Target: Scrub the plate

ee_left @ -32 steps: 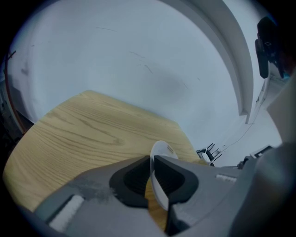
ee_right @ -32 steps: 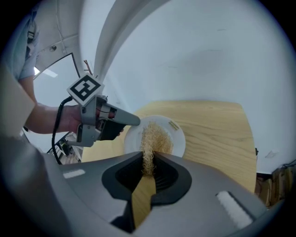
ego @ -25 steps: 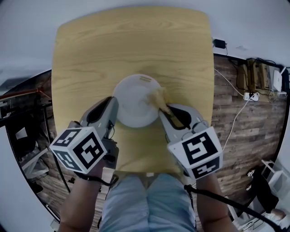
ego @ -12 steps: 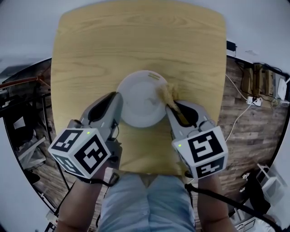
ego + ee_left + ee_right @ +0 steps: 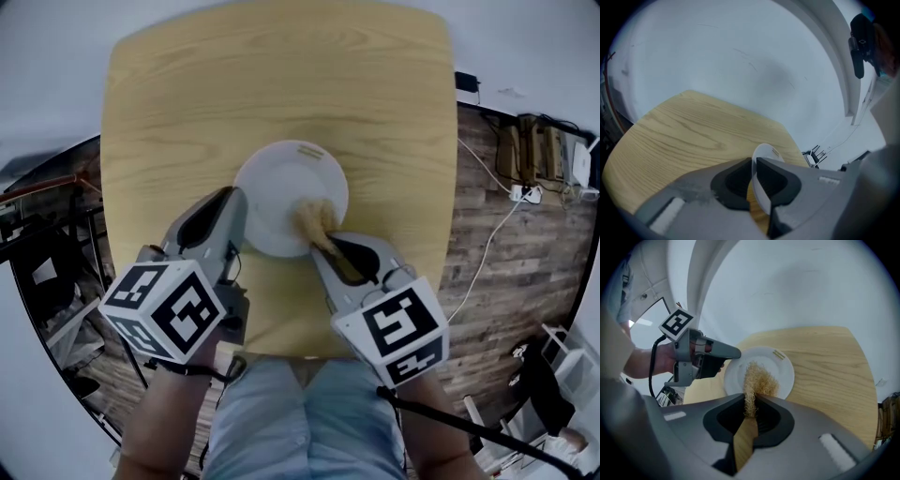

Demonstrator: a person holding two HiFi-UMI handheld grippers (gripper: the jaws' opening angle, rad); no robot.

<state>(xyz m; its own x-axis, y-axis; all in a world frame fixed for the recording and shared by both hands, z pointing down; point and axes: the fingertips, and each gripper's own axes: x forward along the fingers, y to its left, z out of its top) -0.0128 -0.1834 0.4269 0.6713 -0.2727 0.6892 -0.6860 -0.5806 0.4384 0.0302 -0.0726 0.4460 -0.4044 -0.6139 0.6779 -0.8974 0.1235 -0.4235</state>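
A white plate (image 5: 281, 192) lies near the middle of the wooden table (image 5: 234, 84). My left gripper (image 5: 236, 208) is shut on the plate's left rim; in the left gripper view the thin rim (image 5: 759, 180) runs edge-on between the jaws. My right gripper (image 5: 317, 242) is shut on a tan fibrous scrubber (image 5: 313, 221), whose bristly end rests on the plate's lower right part. In the right gripper view the scrubber (image 5: 757, 378) spreads over the plate (image 5: 780, 366), and the left gripper (image 5: 723, 363) holds the rim from the left.
The table's near edge lies just in front of the person's lap (image 5: 300, 412). Wooden floor with cables and a power strip (image 5: 520, 192) sits to the right. A dark chair frame (image 5: 37, 262) stands at the left. A white wall is beyond the table.
The right gripper and scrubber have moved left, from the plate's right rim onto its lower inner surface. The left gripper has kept its hold on the rim.
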